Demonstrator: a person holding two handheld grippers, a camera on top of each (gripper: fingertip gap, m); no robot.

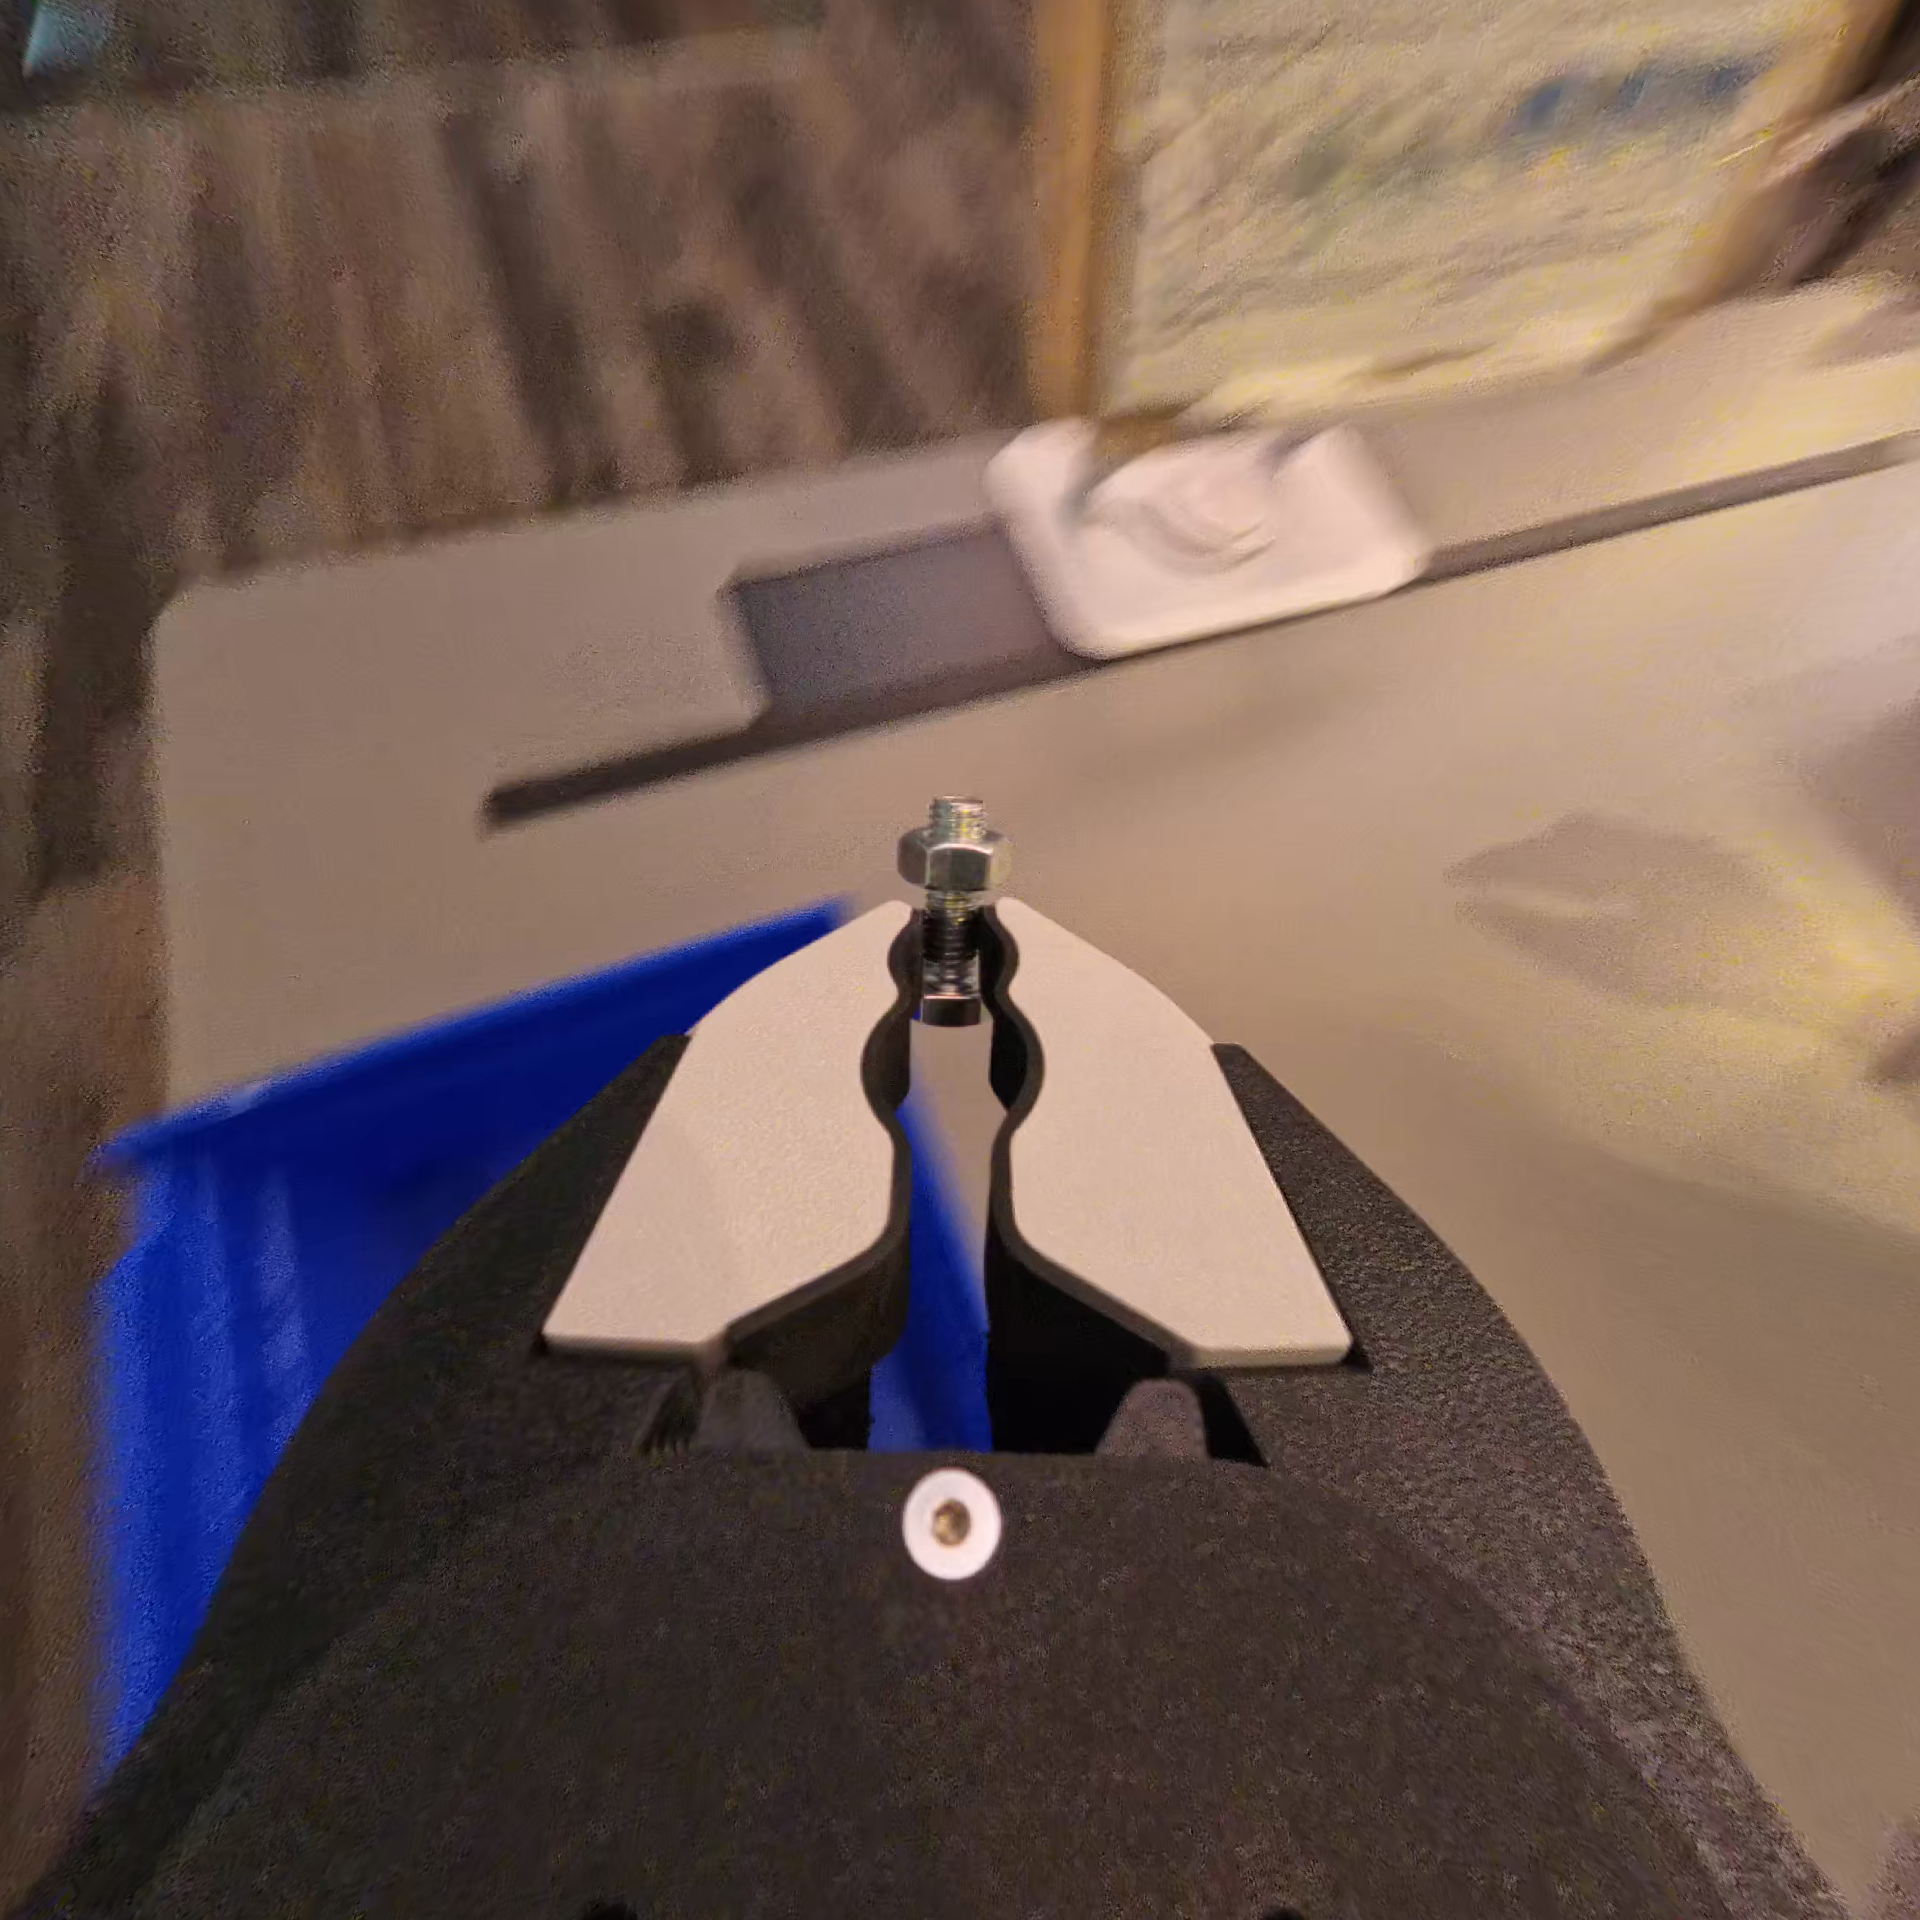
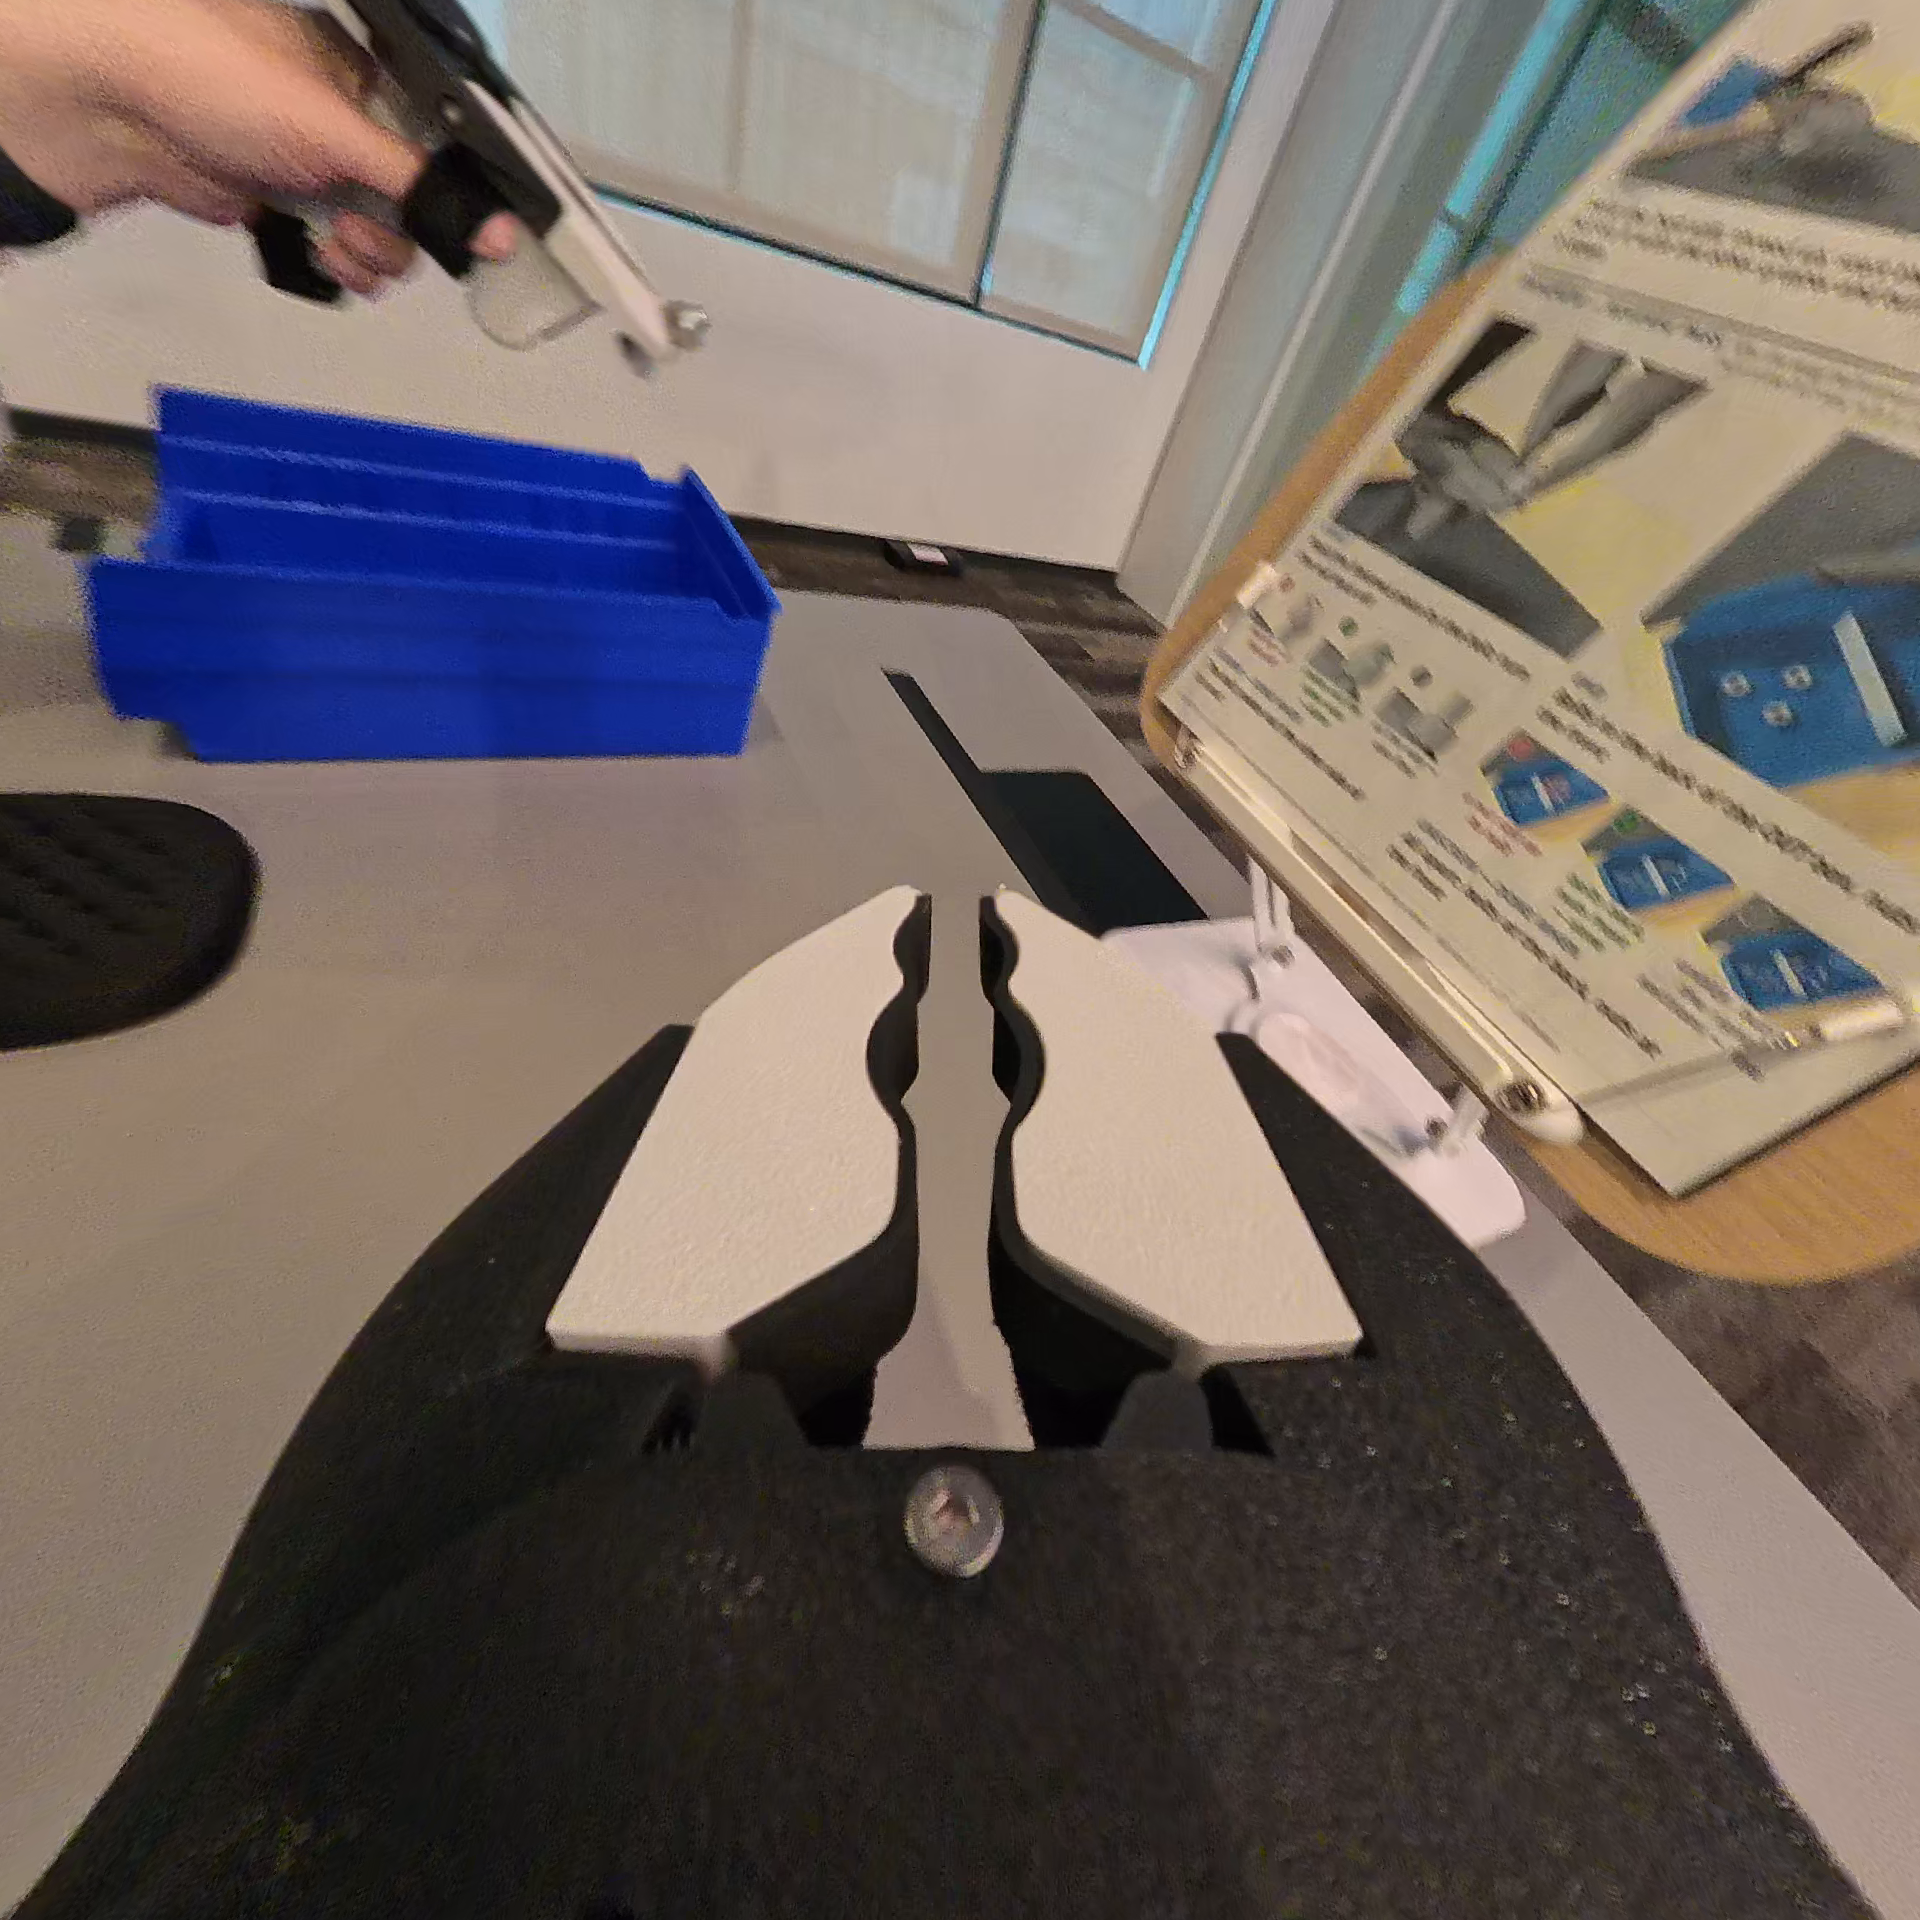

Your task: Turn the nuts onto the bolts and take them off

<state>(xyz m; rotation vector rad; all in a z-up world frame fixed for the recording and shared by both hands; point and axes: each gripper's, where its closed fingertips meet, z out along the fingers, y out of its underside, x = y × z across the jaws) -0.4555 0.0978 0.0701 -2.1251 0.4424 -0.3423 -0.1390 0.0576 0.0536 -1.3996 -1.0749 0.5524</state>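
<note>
Bolt point(image 1: 951, 940) and nut point(image 1: 954, 857) sat together in the left tongs point(image 1: 951, 914). The tongs were closed tight on the bolt's threaded stem, with the bolt head tucked back between the fingers. The bolt's long axis ran straight out along the tongs, away from the camera, so its free end stuck out past the tips. The hex nut sat on that free end, just beyond the fingertips, with only a little thread showing past it.

The right tongs point(image 2: 956, 909) held nothing. Their fingers stood close together with a thin gap between them, too narrow to fit around the nut as they were. They pointed over the grey worktop point(image 2: 540, 935), well apart from the bolt.

From the right wrist view, the left tongs point(image 2: 665, 332) hung high up and off to the left, above the blue bin point(image 2: 436, 623), held by a hand point(image 2: 177, 114). That part was blurry, but the small shiny bit at their tips was likely the nut and bolt.

So the nut lay up and to the left of the right tongs. I think the right tongs would need to open more, go that way, and meet the nut from the side, across the bolt's long axis.
</note>
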